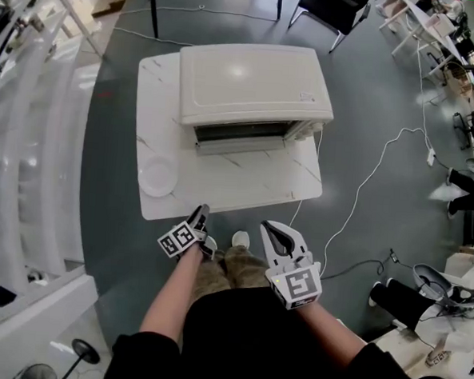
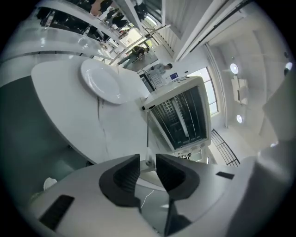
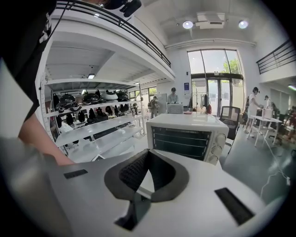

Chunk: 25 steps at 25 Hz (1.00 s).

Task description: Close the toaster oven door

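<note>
The white toaster oven (image 1: 251, 81) stands at the back of a small white table (image 1: 221, 193). Its glass door (image 3: 182, 139) stands upright against the front, shut. Both grippers hang in front of the table's near edge, apart from the oven. My left gripper (image 1: 202, 215) is rolled to one side, so the oven (image 2: 180, 115) looks tilted in its view. Its jaws (image 2: 148, 162) are open with nothing between them. My right gripper (image 1: 276, 231) points at the oven's front. Its pads (image 3: 134, 171) meet at the tips with nothing in them.
A white plate (image 1: 158, 176) lies on the table's front left corner. A white cable (image 1: 365, 184) runs from the oven across the grey floor to the right. White shelving (image 1: 24, 132) lines the left side. Chairs and desks (image 1: 438, 37) stand at the far right.
</note>
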### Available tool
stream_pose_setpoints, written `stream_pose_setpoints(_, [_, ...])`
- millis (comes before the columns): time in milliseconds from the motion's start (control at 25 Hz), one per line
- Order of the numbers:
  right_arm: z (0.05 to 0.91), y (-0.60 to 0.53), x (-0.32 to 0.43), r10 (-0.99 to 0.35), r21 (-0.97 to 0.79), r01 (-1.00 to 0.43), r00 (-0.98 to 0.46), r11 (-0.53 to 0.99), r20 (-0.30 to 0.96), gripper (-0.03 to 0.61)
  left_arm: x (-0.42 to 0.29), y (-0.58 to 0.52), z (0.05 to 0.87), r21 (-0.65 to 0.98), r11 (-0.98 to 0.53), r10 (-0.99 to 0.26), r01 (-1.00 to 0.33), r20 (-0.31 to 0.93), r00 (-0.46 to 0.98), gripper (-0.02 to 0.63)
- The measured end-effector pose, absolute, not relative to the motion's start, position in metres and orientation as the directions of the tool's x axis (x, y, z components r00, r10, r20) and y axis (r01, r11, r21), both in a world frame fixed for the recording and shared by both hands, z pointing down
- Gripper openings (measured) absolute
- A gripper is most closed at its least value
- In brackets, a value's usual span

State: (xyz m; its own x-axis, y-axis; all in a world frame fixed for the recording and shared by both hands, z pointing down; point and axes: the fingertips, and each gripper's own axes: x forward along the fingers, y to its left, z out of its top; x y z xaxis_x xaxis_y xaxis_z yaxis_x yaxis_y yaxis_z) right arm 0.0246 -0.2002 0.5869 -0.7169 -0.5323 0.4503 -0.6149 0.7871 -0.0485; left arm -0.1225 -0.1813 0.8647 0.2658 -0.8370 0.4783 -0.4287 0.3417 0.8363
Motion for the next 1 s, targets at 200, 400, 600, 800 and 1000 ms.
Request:
stream_pose_setpoints(200, [0.585,-0.202,0.032,-0.554,-0.04,-0.63,-0.709,0.775,0.437,0.021,-0.119,-0.185,0.866,0.872,0.356,-0.862,-0.335,0.445,0.242,0.074])
stream_pose_setpoints(400, [0.577,-0.2,0.035,-0.567,-0.043,-0.635,-0.717,0.772,0.405,0.021,-0.119,-0.181,0.867,0.881,0.41,-0.871,-0.236,0.455,0.187,0.06])
stream_pose_setpoints(600, [0.567,-0.198,0.037,-0.574,-0.043,-0.636,-0.721,0.77,0.389,0.021,-0.117,-0.181,0.86,0.867,0.436,-0.861,-0.24,0.48,0.169,0.058])
stream_pose_setpoints(800, [0.552,-0.192,0.035,-0.587,-0.048,-0.644,-0.724,0.764,0.363,0.021,-0.12,-0.182,0.847,0.867,0.451,-0.862,-0.211,0.484,0.148,0.057])
stream_pose_setpoints(1000, [0.54,-0.188,0.032,-0.584,-0.045,-0.632,-0.739,0.773,0.335,0.021,-0.121,-0.186,0.827,0.875,0.44,-0.871,-0.202,0.47,0.142,0.057])
